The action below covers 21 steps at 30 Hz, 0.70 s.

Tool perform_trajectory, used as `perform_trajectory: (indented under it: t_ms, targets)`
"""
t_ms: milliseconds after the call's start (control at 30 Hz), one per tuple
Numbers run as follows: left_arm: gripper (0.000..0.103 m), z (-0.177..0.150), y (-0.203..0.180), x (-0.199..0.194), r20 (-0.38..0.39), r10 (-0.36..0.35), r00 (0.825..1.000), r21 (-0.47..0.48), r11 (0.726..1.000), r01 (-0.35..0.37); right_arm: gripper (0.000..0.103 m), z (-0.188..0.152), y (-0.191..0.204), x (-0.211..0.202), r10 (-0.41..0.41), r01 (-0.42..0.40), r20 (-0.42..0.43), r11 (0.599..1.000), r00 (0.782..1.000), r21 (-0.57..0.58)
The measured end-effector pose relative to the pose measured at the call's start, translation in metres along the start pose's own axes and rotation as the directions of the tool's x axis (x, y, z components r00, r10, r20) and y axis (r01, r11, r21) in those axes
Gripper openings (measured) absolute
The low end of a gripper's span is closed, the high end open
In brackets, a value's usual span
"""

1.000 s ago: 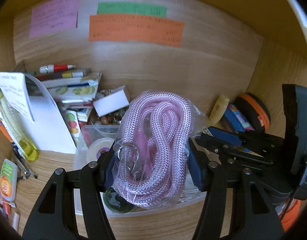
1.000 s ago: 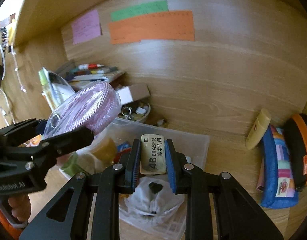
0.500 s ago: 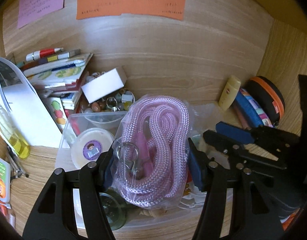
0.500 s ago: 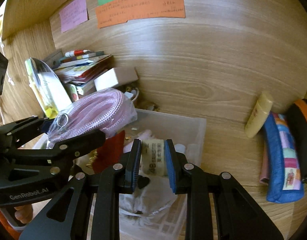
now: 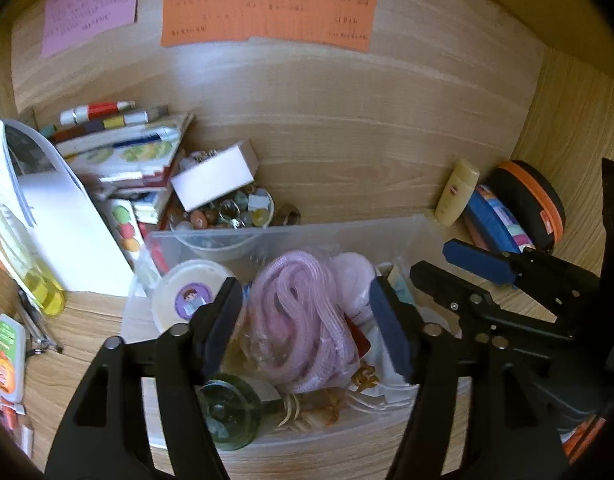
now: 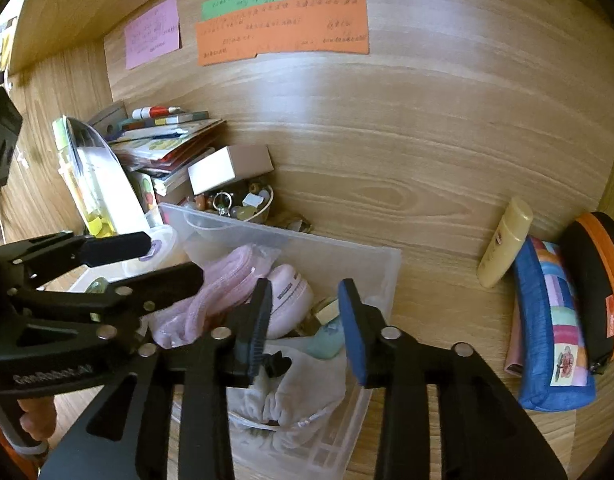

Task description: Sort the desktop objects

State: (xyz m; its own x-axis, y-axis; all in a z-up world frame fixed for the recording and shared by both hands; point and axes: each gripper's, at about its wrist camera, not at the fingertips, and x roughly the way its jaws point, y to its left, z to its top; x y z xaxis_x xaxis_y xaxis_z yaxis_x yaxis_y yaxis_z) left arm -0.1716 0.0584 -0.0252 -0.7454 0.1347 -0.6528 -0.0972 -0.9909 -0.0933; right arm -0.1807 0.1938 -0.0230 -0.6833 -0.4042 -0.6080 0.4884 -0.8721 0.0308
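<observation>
My left claw [image 5: 307, 328] is opening astride the rope [image 5: 303, 320], which lies lengthwise in the bin [image 5: 407, 228]. My right claw [image 6: 307, 324] is opening too, pinching nothing; both need to lift straight out.

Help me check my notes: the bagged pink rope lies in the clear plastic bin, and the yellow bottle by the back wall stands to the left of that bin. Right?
Not quite. The pink rope does lie in the clear plastic bin, but the yellow bottle leans at the back wall to the right of the bin, beside the striped blue pouch. The right wrist view shows this plainly.
</observation>
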Motion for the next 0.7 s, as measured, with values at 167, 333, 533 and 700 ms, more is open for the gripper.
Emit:
perform_trajectory:
  t_ms: [167,333,533,700]
  targets:
    - [0.074,0.003,-0.001,-0.014,0.032,0.025,0.999,0.006,1.0,-0.025,0.048,0.001,-0.004,-0.01,-0.001,0.0,0.029,1.0,1.0,0.01]
    - [0.084,0.003,0.006,-0.031,0.056,0.054,0.997,-0.006,0.999,-0.053,0.069,0.002,-0.004,-0.018,0.008,-0.009,0.056,1.0,0.998,0.017]
    - [0.098,-0.001,0.012,-0.058,0.094,0.112,0.989,0.002,0.994,-0.113,0.083,0.004,0.001,-0.031,0.001,0.0,0.089,1.0,0.996,-0.009]
    - [0.1,-0.008,0.013,-0.08,0.13,0.135,0.982,0.011,0.99,-0.137,0.094,0.009,0.007,-0.049,-0.006,0.008,0.118,1.0,0.993,-0.02]
